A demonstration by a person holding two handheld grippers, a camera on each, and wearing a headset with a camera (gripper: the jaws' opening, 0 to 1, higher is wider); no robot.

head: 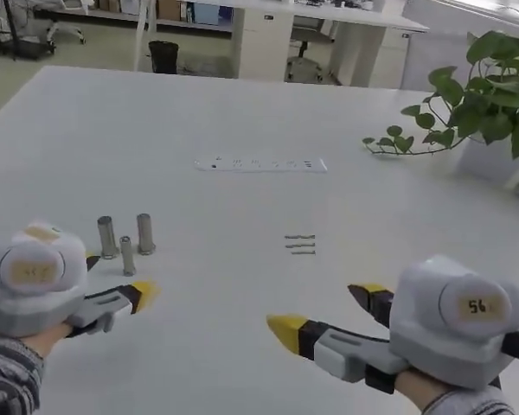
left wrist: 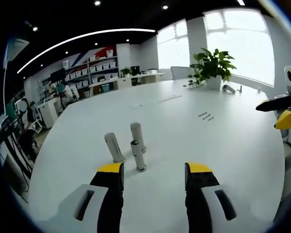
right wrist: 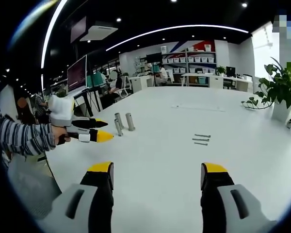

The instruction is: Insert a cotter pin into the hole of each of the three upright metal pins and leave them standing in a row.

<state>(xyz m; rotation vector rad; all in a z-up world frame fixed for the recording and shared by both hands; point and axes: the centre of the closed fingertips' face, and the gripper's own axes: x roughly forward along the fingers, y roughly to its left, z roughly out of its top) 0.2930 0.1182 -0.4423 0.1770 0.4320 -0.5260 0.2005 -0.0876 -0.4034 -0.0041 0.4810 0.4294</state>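
Now the left gripper (head: 117, 277) is hovering at 8 o'clock in the head view, its jaws standing wide apart and gripping nothing. The right gripper (head: 324, 313) is hovering at 5 o'clock, also spread wide and empty. Both are hanging above the white table (head: 242, 112). The three pins (head: 127, 255) are standing upright in a tight triangle, two behind and a shorter one in front, just off the left gripper's tips at its 12 o'clock. In the left gripper view the pins (left wrist: 137, 155) are sitting just ahead of the open left gripper (left wrist: 155, 170), slightly toward 11 o'clock. The cotters (head: 300, 244) are lying flat, side by side, well apart from the pins at their 3 o'clock and near the right gripper at its 12 o'clock. In the right gripper view the cotters (right wrist: 201, 139) are lying ahead of the right gripper (right wrist: 157, 168) toward 1 o'clock, with the pins (right wrist: 119, 121) at 11 o'clock beside the left gripper (right wrist: 103, 130). A strip (head: 259, 164) is lying farther back, and a plant (head: 493, 95) is standing at 2 o'clock.
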